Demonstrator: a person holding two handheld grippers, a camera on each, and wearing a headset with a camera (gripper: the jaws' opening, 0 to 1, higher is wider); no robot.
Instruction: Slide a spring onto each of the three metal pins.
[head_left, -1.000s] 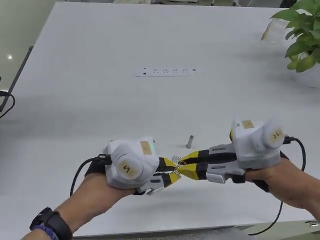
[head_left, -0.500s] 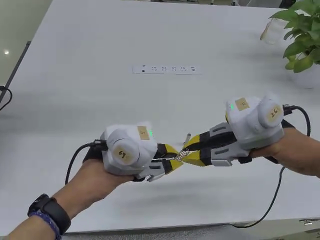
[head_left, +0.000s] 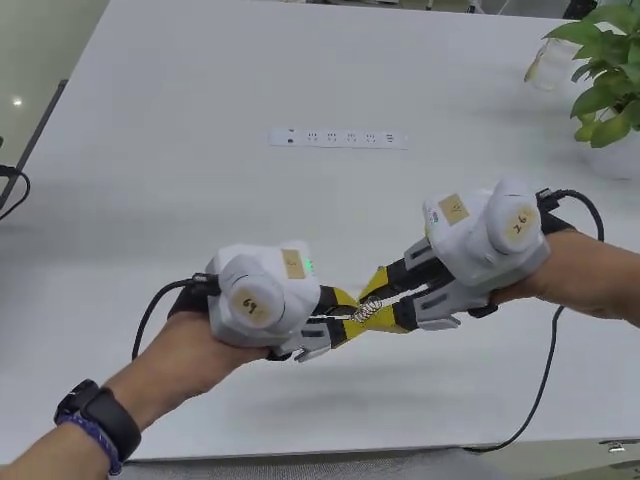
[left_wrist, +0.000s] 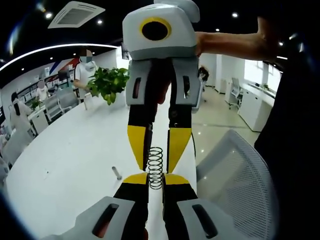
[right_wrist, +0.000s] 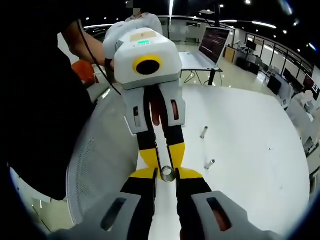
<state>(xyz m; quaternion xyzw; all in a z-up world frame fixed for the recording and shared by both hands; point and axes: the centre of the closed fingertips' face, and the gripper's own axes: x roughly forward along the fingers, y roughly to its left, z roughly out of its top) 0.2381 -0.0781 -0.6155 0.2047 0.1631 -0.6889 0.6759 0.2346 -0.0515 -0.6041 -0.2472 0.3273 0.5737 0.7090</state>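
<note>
Left gripper (left_wrist: 155, 181): jaws clenched on metal pin (head_left: 336, 318), above the surface's (head_left: 200, 120) near edge. Right gripper (right_wrist: 168, 176): jaws grasping spring (left_wrist: 155, 161), tip to tip with left.

Worktop (head_left: 200, 100): wide, white, matte; a white power strip (head_left: 338, 138) lies flat near its middle.
Plant (head_left: 608, 60): green leaves at the worktop's far right corner.
Floor (head_left: 50, 40): pale, glossy, with a lamp's reflection.
Ceiling (left_wrist: 105, 30): dark, with round spot lamps (left_wrist: 48, 15), a curved light strip (left_wrist: 55, 48) and a square air vent (left_wrist: 75, 14).
Chair (left_wrist: 235, 170): grey mesh back just beside the worktop's edge.
Windows (left_wrist: 264, 75): bright, along a far wall.
</note>
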